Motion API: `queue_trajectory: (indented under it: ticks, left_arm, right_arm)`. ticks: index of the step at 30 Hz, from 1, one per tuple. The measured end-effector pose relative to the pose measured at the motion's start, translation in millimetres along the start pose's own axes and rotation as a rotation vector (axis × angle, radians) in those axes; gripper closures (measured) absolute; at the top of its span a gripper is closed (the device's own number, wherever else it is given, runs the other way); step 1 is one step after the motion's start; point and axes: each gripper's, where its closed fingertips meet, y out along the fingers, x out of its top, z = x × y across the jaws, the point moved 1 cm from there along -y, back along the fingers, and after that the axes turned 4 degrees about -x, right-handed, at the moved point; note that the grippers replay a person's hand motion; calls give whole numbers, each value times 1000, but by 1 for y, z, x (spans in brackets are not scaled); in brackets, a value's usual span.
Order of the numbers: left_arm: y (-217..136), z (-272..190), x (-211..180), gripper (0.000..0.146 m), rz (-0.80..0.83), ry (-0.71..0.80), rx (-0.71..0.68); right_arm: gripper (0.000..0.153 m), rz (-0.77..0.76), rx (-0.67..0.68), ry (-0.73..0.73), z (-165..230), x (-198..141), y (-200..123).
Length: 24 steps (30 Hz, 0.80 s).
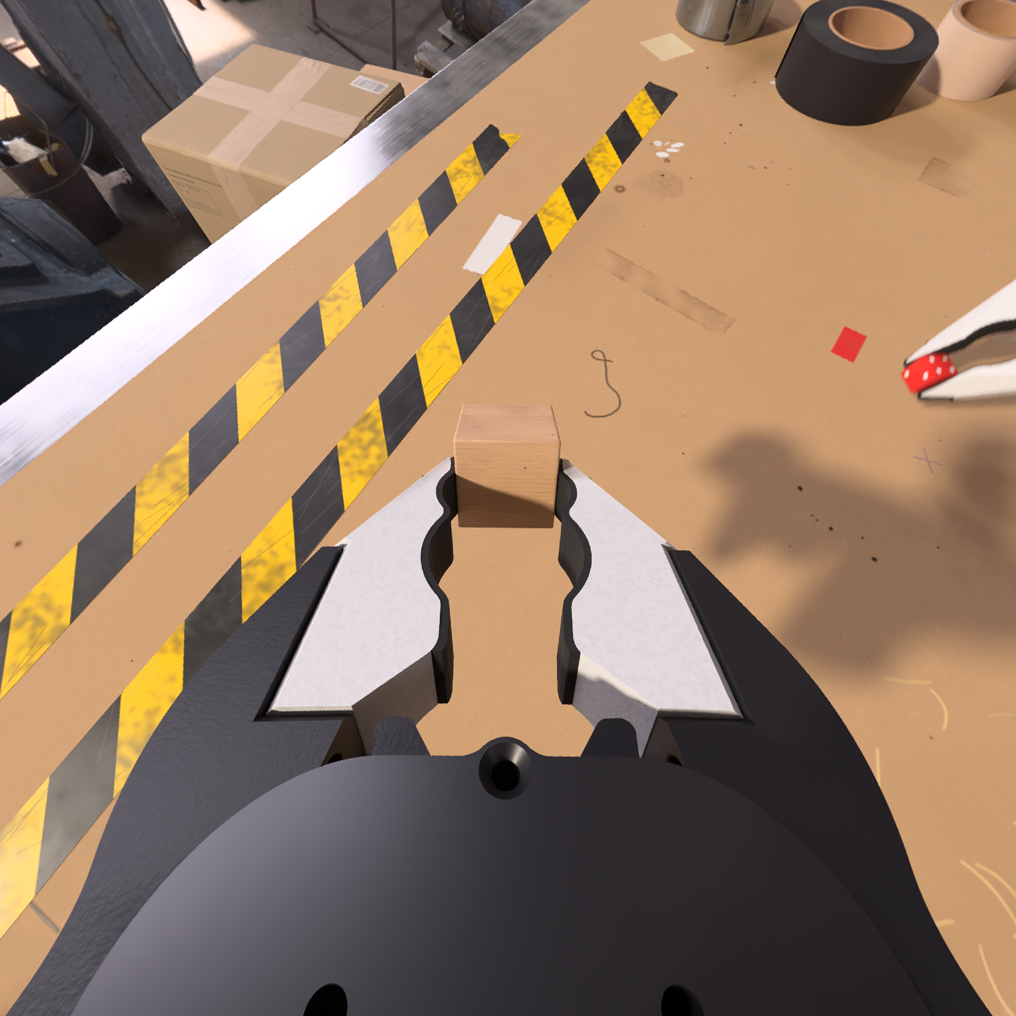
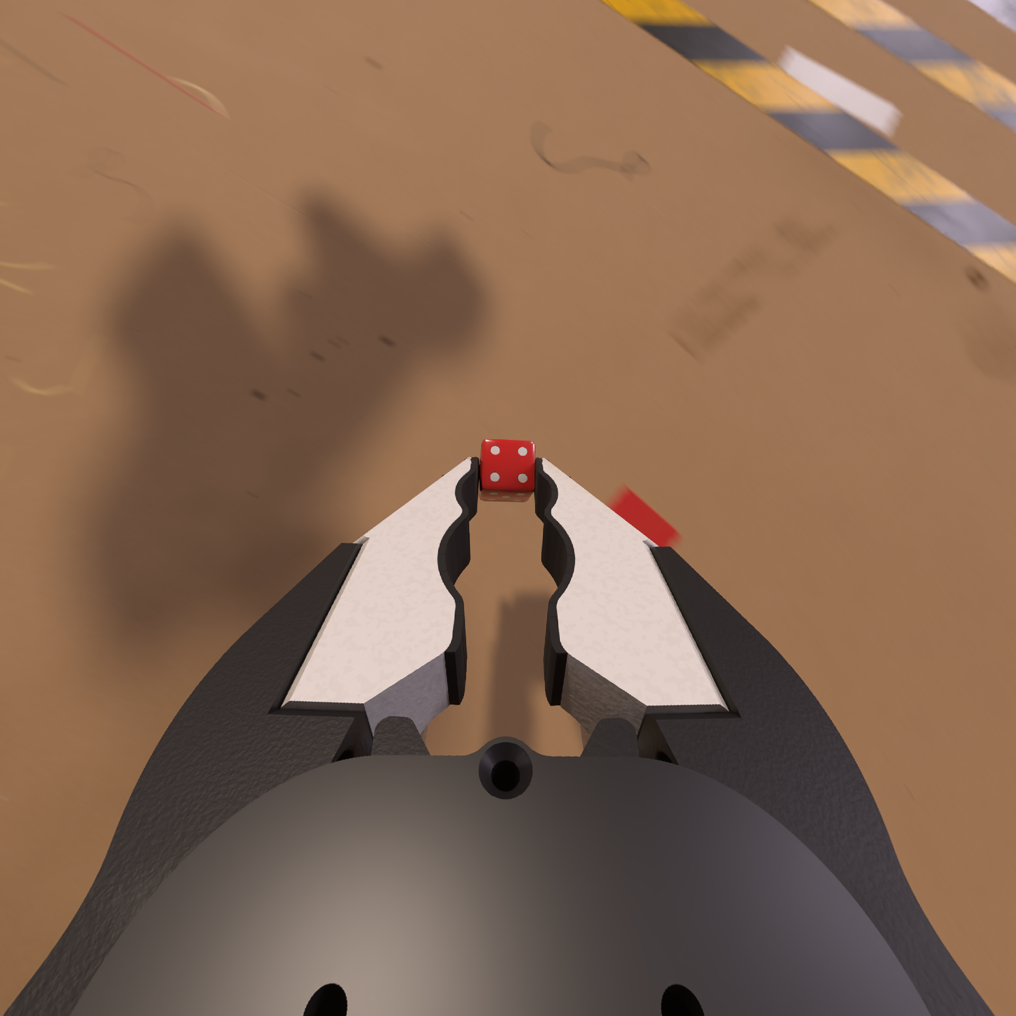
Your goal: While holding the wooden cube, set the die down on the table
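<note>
In the left wrist view my left gripper (image 1: 506, 484) is shut on a light wooden cube (image 1: 506, 464) and holds it above the brown table (image 1: 714, 231). In the right wrist view my right gripper (image 2: 507, 473) is shut on a small red die (image 2: 507, 464) with white pips, held above the table (image 2: 330, 137); the background is blurred. The right gripper (image 1: 929, 379) with the die (image 1: 929, 373) also shows at the right edge of the left wrist view, above the table.
Two yellow-and-black hazard stripes (image 1: 440, 352) run along the table's metal-edged left side (image 1: 165, 319). A black tape roll (image 1: 855, 60), a beige roll (image 1: 984, 49) and a metal can (image 1: 714, 16) stand at the far right. A red patch (image 1: 848, 344) marks the table. A cardboard box (image 1: 264, 132) sits beyond the edge.
</note>
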Motion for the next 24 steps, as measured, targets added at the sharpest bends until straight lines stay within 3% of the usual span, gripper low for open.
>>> queue_trajectory:
  ticks: [5,16,24]
  left_arm:
    - [1,0,-1,112,2,1,0]
    - [3,-3,-2,112,13,23,-7]
    - [4,-4,-2,112,18,32,-10]
  right_arm:
    - [133,61,-95,93,-48,-38,-23]
    - [133,40,35,97,-18,-26,0]
    - [133,96,71,17,-14,-14,27]
